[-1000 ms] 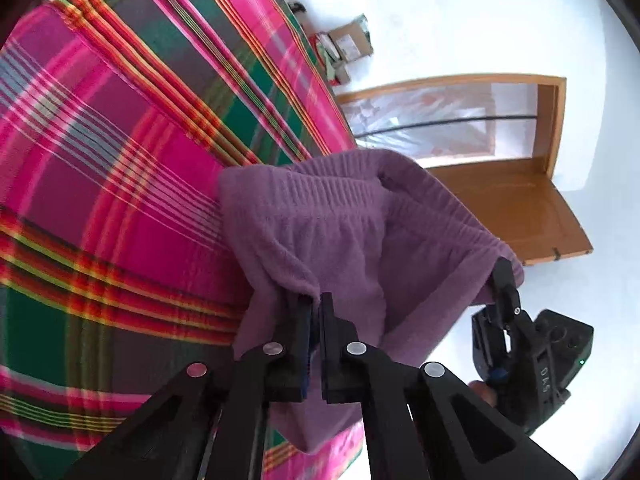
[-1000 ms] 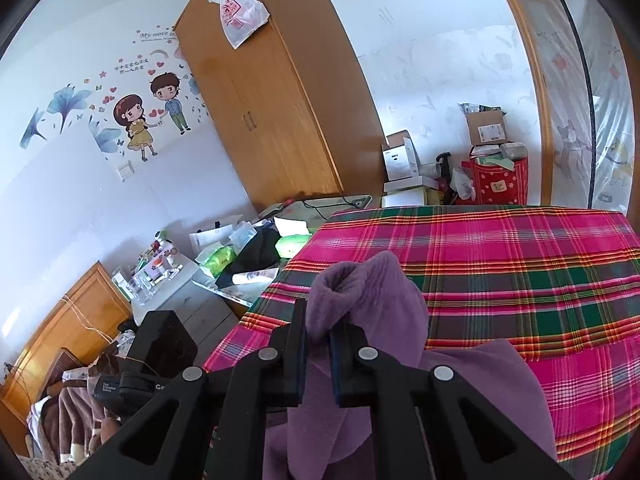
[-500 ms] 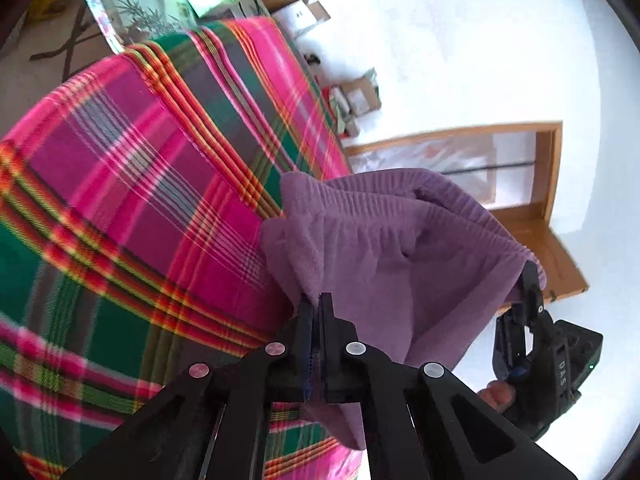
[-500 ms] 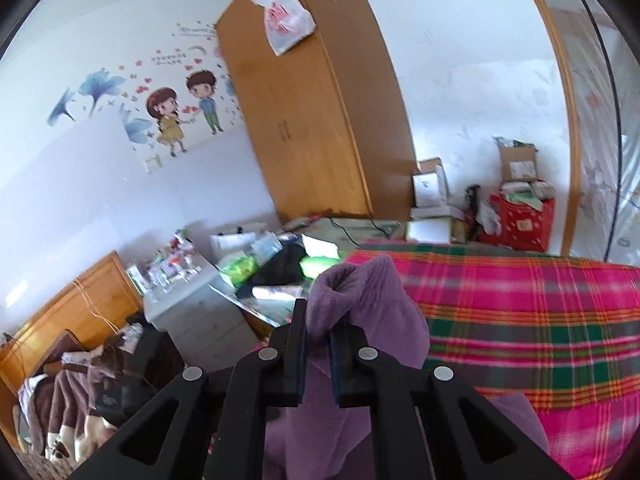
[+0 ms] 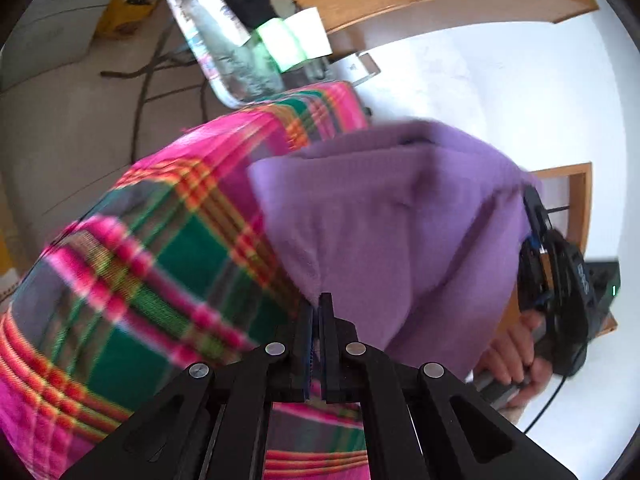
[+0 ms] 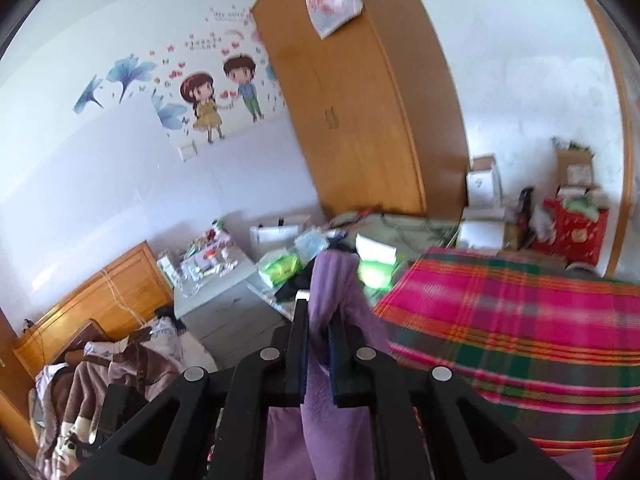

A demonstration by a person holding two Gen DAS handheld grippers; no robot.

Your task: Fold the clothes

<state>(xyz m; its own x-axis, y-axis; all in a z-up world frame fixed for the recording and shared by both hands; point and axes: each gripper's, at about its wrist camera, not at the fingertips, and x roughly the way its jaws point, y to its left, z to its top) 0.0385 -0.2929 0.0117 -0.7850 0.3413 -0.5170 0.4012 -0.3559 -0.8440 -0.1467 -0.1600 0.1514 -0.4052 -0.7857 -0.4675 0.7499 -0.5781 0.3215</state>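
L gripper [image 5: 319, 312] is clenched tight on a pinch of the purple garment [image 5: 400, 216], its two black fingers pressed nearly together w/ the cloth edge caught at the tips. R gripper [image 6: 318, 316] is also clamped on the same garment; a purple fold stands up between its fingers and hangs down behind them. From the left wrist view the R gripper [image 5: 560, 280] shows at the far right edge of the cloth, w/ the person's hand [image 5: 516, 356] wrapped around its handle. So the garment is held up off the bed, stretched between both grippers, hanging in front of the plaid bedspread [image 5: 152, 264] (pink, green, orange stripes; blurred in both views).

Beyond the bed edge: a cluttered table [image 6: 280, 268] w/ green packets and a dark item, then a grey-white drawer unit [image 6: 224, 300] w/ small bottles on top. Lower left, a heap of brown clothing [image 6: 108, 376] beside a wooden headboard [image 6: 100, 300]. Further back, a tall wooden wardrobe [image 6: 360, 120] w/ a plastic bag [image 6: 328, 0] on top, cartoon wall stickers [image 6: 216, 96], cardboard boxes [image 6: 484, 184] and a red bag [image 6: 576, 228] by the wall.
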